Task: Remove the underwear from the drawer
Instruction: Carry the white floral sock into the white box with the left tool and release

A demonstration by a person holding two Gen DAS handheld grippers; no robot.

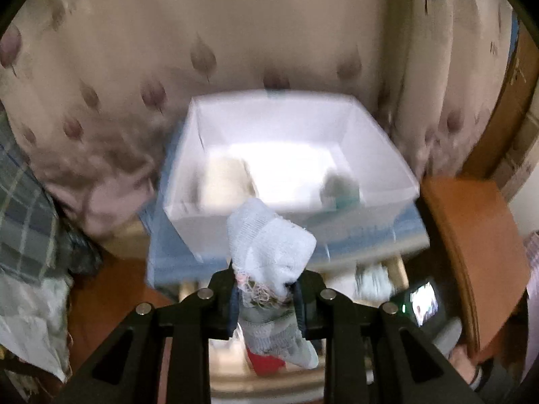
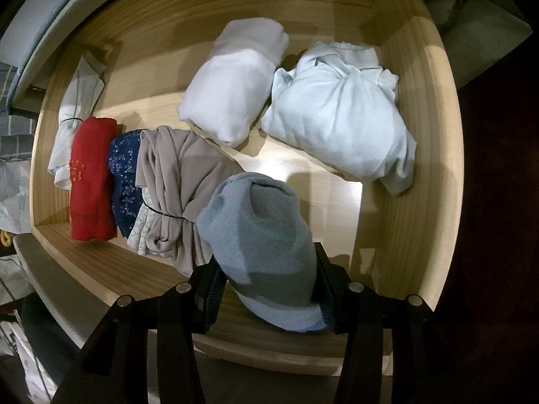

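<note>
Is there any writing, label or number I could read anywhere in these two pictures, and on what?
None can be read.
Red folded garment: an orange stitched motif, no legible letters.
Small lit screen: too blurred to read.
Dark marks on the leaf-print curtain: too blurred to tell.

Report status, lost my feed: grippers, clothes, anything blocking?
Left gripper shut on white sock, facing white bin. Right gripper shut on blue sock over drawer. Nothing blocking.

A leaf-patterned curtain (image 1: 235, 40) hangs behind a white plastic bin (image 1: 380, 155) on a pale blue base (image 1: 175, 259). Plaid fabric (image 1: 23, 212) lies at the left, an orange-brown wooden panel (image 1: 471, 252) at the right
</note>
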